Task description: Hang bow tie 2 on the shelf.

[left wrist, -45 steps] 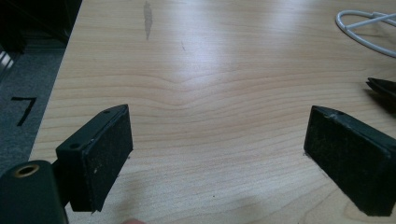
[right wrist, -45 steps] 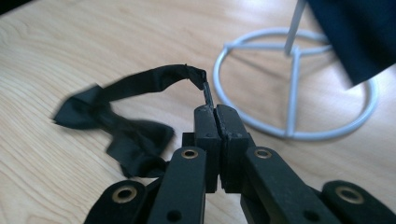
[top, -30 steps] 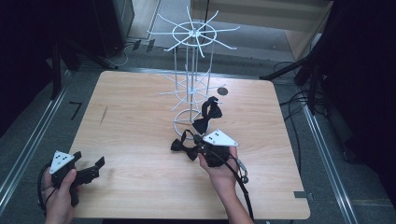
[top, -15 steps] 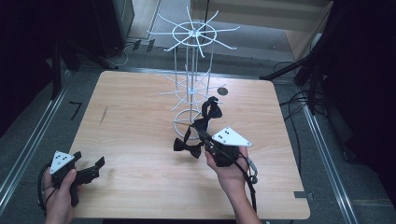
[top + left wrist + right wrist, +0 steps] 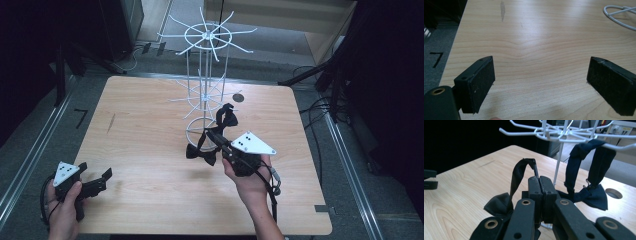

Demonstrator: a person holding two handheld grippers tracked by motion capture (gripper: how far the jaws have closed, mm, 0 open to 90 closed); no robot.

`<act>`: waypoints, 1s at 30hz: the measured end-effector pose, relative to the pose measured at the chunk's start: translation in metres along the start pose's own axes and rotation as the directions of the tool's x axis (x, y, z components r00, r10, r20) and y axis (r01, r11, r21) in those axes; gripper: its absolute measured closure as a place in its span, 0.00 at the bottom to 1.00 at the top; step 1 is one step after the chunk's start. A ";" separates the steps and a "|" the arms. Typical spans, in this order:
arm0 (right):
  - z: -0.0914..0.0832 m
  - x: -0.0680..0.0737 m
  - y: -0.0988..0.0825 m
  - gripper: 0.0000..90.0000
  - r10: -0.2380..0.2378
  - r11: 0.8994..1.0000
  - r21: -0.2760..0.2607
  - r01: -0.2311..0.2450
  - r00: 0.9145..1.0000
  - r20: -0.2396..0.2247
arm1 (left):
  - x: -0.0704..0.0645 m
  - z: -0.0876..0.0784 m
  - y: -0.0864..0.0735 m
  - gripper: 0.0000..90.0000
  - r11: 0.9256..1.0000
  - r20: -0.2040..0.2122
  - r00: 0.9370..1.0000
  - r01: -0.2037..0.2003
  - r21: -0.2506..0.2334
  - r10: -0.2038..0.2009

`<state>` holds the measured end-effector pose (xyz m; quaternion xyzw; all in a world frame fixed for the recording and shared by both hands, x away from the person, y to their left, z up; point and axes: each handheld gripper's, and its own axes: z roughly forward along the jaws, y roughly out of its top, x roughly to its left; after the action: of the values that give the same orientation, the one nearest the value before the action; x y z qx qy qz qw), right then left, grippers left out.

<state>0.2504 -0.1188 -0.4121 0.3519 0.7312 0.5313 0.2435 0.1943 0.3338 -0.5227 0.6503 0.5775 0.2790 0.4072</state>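
Here a soft, limp bow tie (image 5: pixel 499 206) is pinched by its thin strap in the closed right tool (image 5: pixel 540 182) beside the wire rack (image 5: pixel 205 75), while the left tool (image 5: pixel 539 85) is held wide open over the worktop (image 5: pixel 145 125).

Two black bow ties: one (image 5: pixel 201 152) beside the base of the white wire rack (image 5: pixel 205 75), one (image 5: pixel 228 116) hanging on its lower arm. One rack, on one desk (image 5: pixel 145 135). Two hand-held grippers: left (image 5: pixel 95 180), right (image 5: pixel 212 135).
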 end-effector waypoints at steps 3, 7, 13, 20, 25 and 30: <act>-0.003 0.000 0.005 1.00 0.001 1.000 -0.011 -0.001 1.000 0.002 | 0.000 0.000 0.000 0.09 1.000 0.001 1.000 -0.001 -0.001 0.001; -0.005 0.000 0.010 1.00 -0.007 1.000 -0.018 0.007 1.000 0.004 | 0.000 0.000 0.000 0.09 1.000 0.001 1.000 -0.003 -0.002 0.003; -0.008 -0.002 0.020 1.00 -0.005 0.999 -0.034 0.005 1.000 0.004 | 0.000 0.000 0.000 0.09 1.000 0.000 1.000 -0.002 -0.002 0.002; -0.014 -0.004 0.030 1.00 -0.010 0.998 -0.057 0.010 1.000 0.009 | 0.000 0.000 0.000 0.09 1.000 0.002 1.000 0.000 -0.002 0.000; -0.014 -0.006 0.032 1.00 -0.009 0.998 -0.060 0.009 1.000 0.014 | 0.000 0.000 0.000 0.09 1.000 0.002 1.000 -0.003 -0.002 0.003; -0.010 -0.011 0.035 1.00 0.001 0.998 -0.056 0.000 1.000 0.022 | 0.000 0.000 0.000 0.09 1.000 0.002 1.000 0.000 -0.004 0.000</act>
<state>0.2593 -0.1268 -0.3763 0.3510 0.7133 0.5475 0.2611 0.1944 0.3339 -0.5228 0.6499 0.5765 0.2794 0.4089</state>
